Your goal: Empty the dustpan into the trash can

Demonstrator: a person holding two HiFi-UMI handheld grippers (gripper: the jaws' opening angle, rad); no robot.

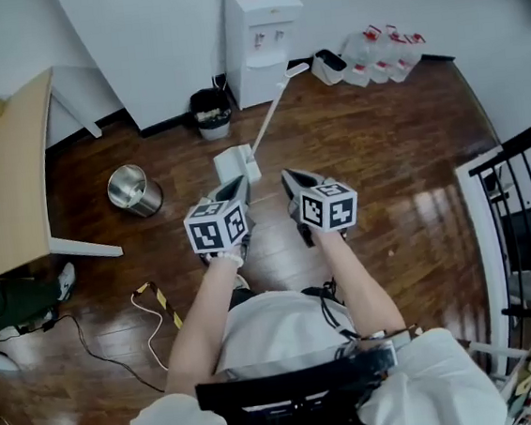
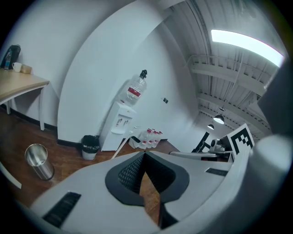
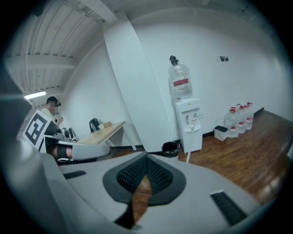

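A: So, biggest things first?

B: Wood floor fills most of the head view. Tan table at my far left, white water dispenser against the back wall.

A: Task items?

B: The white dustpan stands on the floor just ahead of my left gripper, and its long handle leans up toward the dispenser. The steel trash can is on the floor left of the dustpan, near it but apart. A small black bin sits beside the dispenser, with water jugs by the wall further right.

A: Your tools?

B: On my left gripper the jaw tips meet and there's nothing between them, only floor behind. My right gripper is the same, closed and empty. Both are side by side above the floor, neither holding the dustpan.
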